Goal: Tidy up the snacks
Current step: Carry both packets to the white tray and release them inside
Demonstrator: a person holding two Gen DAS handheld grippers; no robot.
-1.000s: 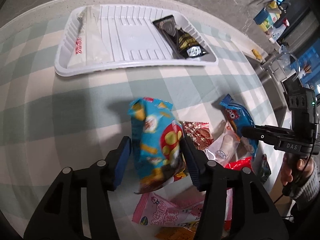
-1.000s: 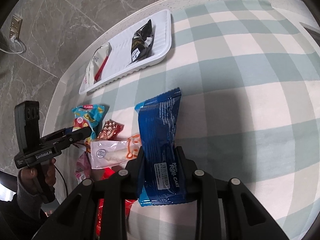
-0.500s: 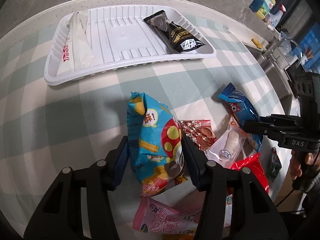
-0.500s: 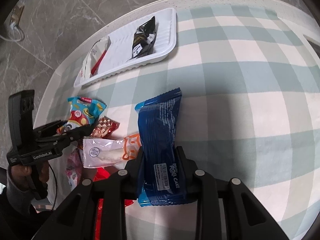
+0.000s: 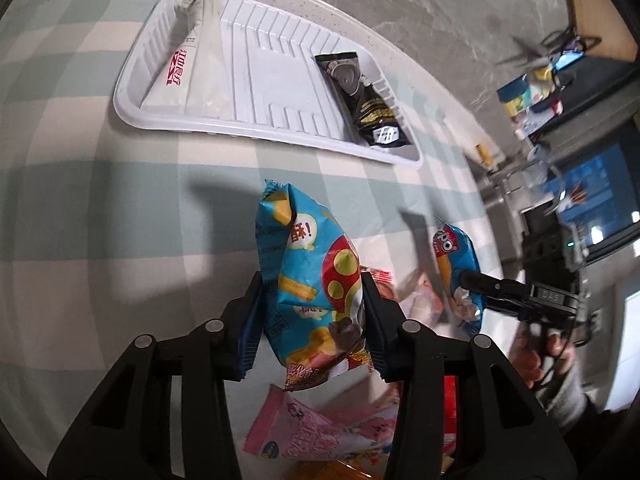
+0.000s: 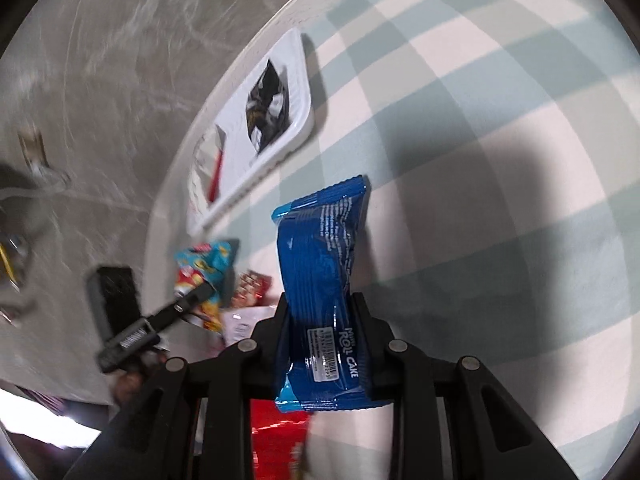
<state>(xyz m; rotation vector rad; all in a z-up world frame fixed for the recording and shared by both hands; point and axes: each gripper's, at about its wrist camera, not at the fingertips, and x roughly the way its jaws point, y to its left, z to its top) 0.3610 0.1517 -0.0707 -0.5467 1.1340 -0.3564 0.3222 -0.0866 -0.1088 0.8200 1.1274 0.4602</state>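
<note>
Left claw (image 5: 312,316) is closing on the puffy cyan snack bag (image 5: 310,280); right claw (image 6: 322,340) clenches the blue roll cake (image 6: 322,292); either slick wrapper could slip free before reaching the white tray (image 5: 280,60).

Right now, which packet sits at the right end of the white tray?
Find the white ribbed tray on the checked tablecloth. At its right end lies a black packet with gold print, unlike the pale red-lettered pouch at the left end.

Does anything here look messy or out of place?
Yes. Only two packets lie in the white tray; other snacks sit heaped on the checked cloth, like the pink packet.
</note>
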